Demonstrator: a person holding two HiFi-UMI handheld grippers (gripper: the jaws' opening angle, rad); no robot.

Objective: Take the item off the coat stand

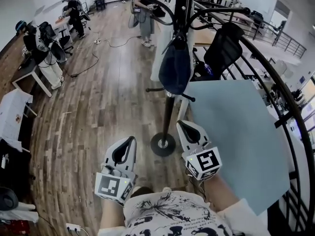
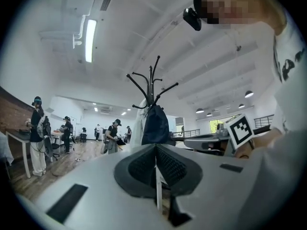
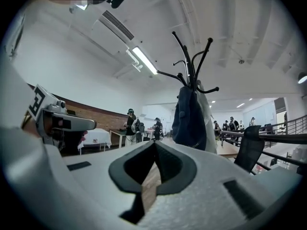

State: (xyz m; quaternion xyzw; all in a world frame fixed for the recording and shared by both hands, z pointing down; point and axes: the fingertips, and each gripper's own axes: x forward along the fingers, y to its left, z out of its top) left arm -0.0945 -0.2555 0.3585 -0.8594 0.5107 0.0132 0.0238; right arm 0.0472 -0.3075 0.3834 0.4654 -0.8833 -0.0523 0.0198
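A black coat stand (image 1: 169,112) rises from a round base (image 1: 163,144) on the wooden floor, straight ahead of me. A dark blue bag (image 1: 174,68) hangs from one of its hooks, with a white garment (image 1: 158,58) behind it. The bag also shows in the left gripper view (image 2: 154,125) and the right gripper view (image 3: 188,120). My left gripper (image 1: 129,140) and right gripper (image 1: 183,124) are held low, short of the stand, tips pointing at it. Both are shut with nothing between the jaws.
A large pale blue board (image 1: 236,141) lies to the right of the stand, beside a black curved railing (image 1: 290,107). A black chair (image 1: 222,45) stands behind the stand. People (image 1: 74,16) and desks (image 1: 29,73) are at the far left.
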